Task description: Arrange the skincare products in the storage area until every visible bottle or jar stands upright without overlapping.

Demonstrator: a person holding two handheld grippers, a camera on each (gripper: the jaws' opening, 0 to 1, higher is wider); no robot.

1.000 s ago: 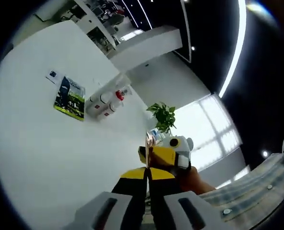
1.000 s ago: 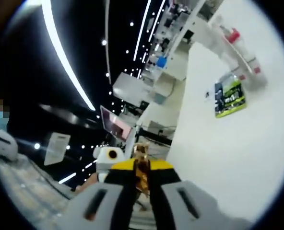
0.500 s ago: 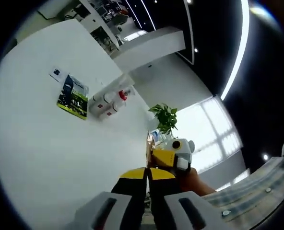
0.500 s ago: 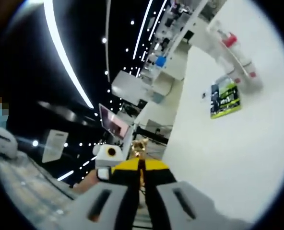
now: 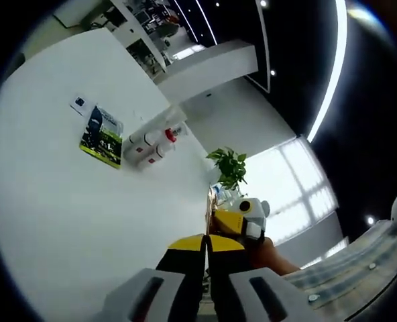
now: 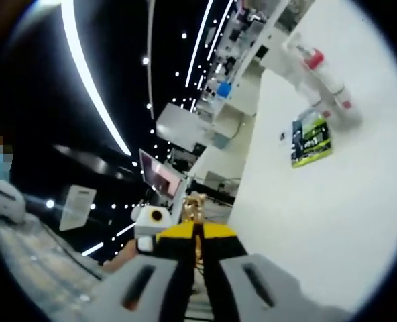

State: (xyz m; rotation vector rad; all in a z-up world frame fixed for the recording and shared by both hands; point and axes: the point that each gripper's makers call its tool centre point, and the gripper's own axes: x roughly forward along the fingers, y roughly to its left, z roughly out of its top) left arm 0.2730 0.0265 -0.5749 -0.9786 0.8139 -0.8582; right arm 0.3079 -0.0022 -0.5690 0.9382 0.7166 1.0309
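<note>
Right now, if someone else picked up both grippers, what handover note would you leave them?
Left gripper: jaws together, nothing between them. Right gripper: the same; both are held away from the products.
White bottles with red caps lie on their sides in a cluster on the white table, next to a green-and-black packet lying flat.
Done: nothing visibly arranged yet.
Left: stand each bottle upright, spaced apart without overlap, all kept in view.

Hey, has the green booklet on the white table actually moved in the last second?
No. The green booklet keeps its place beside the white bottles; the small shift is camera motion.
</note>
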